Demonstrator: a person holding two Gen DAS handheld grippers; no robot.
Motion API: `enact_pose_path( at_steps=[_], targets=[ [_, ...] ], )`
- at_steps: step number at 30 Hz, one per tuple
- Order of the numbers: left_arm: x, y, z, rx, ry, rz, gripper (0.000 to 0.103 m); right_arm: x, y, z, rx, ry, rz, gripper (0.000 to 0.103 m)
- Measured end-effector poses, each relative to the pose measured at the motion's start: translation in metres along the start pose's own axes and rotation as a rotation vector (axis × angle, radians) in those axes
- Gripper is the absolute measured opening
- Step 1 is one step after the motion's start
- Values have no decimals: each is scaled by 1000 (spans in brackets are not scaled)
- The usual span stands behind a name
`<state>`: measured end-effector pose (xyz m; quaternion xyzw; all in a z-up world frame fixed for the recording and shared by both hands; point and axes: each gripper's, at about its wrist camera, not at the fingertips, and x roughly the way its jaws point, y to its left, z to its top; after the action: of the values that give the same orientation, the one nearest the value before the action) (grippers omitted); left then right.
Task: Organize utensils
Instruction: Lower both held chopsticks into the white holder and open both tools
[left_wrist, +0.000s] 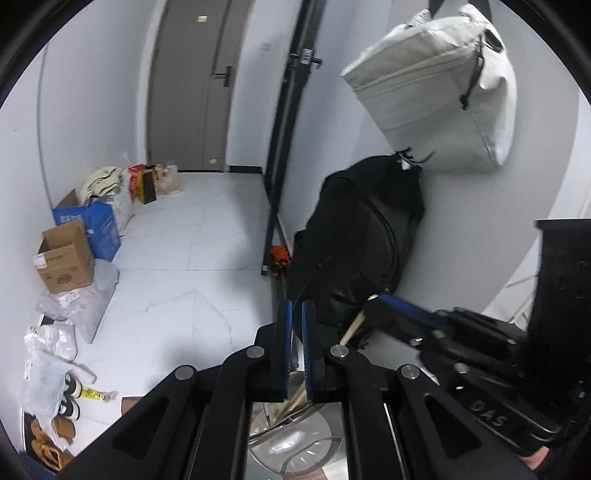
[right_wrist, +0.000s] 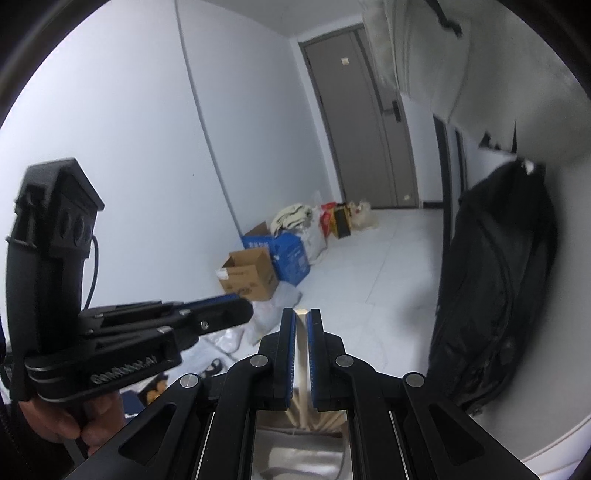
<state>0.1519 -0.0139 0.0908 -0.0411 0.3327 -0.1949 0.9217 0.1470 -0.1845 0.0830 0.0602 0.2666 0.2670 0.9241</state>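
Chopsticks (right_wrist: 302, 373) sit pinched in the right gripper (right_wrist: 302, 317), lifted for sorting, while the left gripper (left_wrist: 296, 306) hangs shut, empty.

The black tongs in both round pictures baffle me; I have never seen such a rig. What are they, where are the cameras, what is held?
A person holds one pair of tongs in each hand; a wide-angle camera on each looks along its fingers. The left wrist view shows the left tongs, shut, seemingly empty. The right wrist view shows the right tongs pinching a pale wooden stick, probably a chopstick. Below lie more sticks and a shiny metal dish.
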Motion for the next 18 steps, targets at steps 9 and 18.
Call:
enact_pose_path(
  at_steps=[9,18],
  targets=[
    [-3,0,-6,18,25,49,3,3,-28,-15,131,44,26,13],
    [-24,9,-20,-41,-15,136,43,-21,-41,-25,197,23,8,47]
  ],
)
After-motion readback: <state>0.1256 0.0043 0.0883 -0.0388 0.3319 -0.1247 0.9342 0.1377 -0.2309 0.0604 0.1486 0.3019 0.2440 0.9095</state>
